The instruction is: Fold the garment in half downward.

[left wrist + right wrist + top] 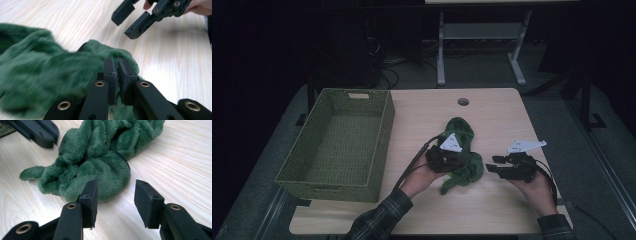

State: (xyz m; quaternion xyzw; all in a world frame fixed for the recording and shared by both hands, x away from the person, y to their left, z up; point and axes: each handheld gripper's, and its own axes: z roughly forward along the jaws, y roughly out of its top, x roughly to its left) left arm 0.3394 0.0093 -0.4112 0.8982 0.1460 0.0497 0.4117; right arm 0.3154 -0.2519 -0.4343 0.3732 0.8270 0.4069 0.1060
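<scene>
Left tongs (pixel 117 68) pinch the green cloth's (pixel 460 150) edge mid-table; right tongs (pixel 115 198) gape empty just beside it, nearer its loose end, basket (pixel 377 145) far left.

One green plush cloth (pixel 460 152), one green woven basket (pixel 339 145), two hand-held grippers, left (pixel 447 161) and right (pixel 496 166), and one table (pixel 492 210).

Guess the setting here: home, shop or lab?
Likely a lab or data-collection workspace: a bare wooden table on a dark floor, cables trailing behind it, a metal-framed bench, and handheld grippers working a green plush cloth.
</scene>
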